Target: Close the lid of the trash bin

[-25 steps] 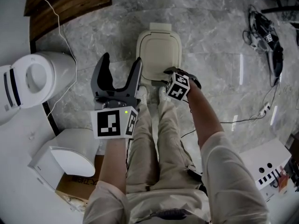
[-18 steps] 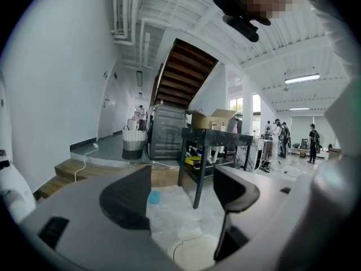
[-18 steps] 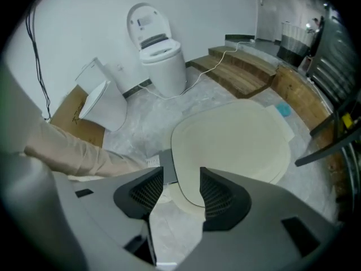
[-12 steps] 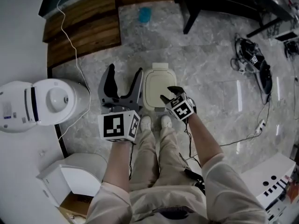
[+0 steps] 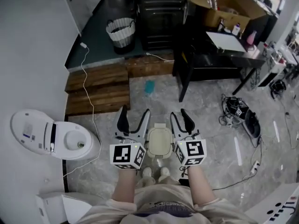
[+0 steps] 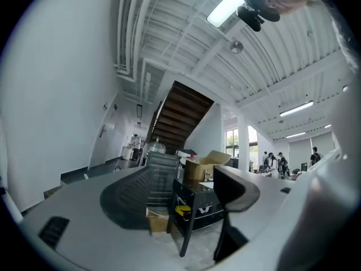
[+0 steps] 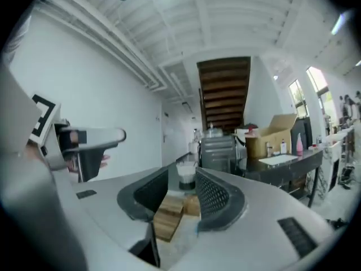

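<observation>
You are holding both grippers level above the trash bin (image 5: 160, 126), sitting at your feet with its lid (image 5: 160, 141) apparently down; left gripper (image 5: 134, 112) is gaping empty; right gripper (image 5: 180, 115) is closing on nothing; stepping forward blind is risking kicking the bin.

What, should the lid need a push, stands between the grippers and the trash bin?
Nothing visible: the closed trash bin shows clear between the open left gripper and the right gripper, whose empty jaws are closing.

Right hand-held gripper (image 7: 180, 174) jaws closing, nothing between; cardboard box (image 7: 273, 131) on dark table (image 7: 287, 162).
</observation>
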A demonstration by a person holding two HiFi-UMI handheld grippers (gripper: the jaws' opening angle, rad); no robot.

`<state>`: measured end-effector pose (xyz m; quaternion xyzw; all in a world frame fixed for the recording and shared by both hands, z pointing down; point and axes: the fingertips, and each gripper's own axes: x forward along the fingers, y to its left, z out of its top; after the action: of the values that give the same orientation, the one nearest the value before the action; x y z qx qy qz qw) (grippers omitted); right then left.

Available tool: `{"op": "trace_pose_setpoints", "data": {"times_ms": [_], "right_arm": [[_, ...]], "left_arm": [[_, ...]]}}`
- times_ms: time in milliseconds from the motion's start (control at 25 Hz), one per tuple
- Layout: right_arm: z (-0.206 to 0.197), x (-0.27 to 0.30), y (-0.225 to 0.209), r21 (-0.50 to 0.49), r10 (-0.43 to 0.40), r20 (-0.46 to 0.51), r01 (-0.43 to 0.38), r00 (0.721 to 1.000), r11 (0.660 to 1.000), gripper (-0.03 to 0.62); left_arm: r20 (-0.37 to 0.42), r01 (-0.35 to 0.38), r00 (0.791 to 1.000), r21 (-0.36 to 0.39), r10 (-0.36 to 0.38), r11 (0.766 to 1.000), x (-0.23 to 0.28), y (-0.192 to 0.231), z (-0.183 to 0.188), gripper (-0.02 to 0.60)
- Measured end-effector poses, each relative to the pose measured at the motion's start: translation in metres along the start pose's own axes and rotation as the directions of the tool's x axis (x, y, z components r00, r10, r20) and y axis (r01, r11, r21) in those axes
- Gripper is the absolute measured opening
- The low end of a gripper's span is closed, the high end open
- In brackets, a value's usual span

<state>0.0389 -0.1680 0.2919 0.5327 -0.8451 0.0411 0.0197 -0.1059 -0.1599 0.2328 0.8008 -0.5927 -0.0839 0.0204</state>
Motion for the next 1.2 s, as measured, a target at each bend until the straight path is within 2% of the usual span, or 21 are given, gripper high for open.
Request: {"op": "trace_pose_setpoints", "data": {"times_ms": [80,200,280,400,440,680,1200], "right_arm": [[0.037,-0.022,0.01,-0.009,-0.035,0.102,0.037,0.994,0.999,0.114],[0.062,-0.045,0.025,-0.066,-0.045,0.174,0.057,0.984,0.996,0.05],[0.071,-0.055,0.029,-0.102,-0.057,0.2,0.079,0.978,0.992,0.021],[0.07,-0.063,0.027,-0.098,-0.077,0.204,0.099,0.976,0.99,0.009],[0.066,-0.065,0.025,-0.086,-0.082,0.196,0.1,0.977,0.991,0.009],[0.045,-0.068,0.022,-0.018,-0.073,0.157,0.077,0.985,0.997,0.009],[0.043,-0.064,0.021,-0.029,-0.08,0.167,0.085,0.983,0.996,0.009]], "left_arm": [[0.012,0.049,0.999,0.01,-0.049,0.999,-0.009,-0.017,0.016,0.336],[0.002,0.109,0.994,0.097,-0.11,0.989,-0.023,-0.038,0.024,0.305],[0.01,0.101,0.995,0.121,-0.103,0.987,-0.033,-0.04,0.025,0.22],[0.014,0.079,0.997,0.145,-0.082,0.986,-0.042,-0.041,0.02,0.03],[0.012,0.077,0.997,0.152,-0.08,0.985,-0.042,-0.042,0.016,0.003],[0.003,0.079,0.997,0.158,-0.081,0.984,-0.04,-0.049,0.006,-0.002],[-0.007,0.06,0.998,0.138,-0.059,0.989,-0.041,-0.039,0.003,-0.002]]}}
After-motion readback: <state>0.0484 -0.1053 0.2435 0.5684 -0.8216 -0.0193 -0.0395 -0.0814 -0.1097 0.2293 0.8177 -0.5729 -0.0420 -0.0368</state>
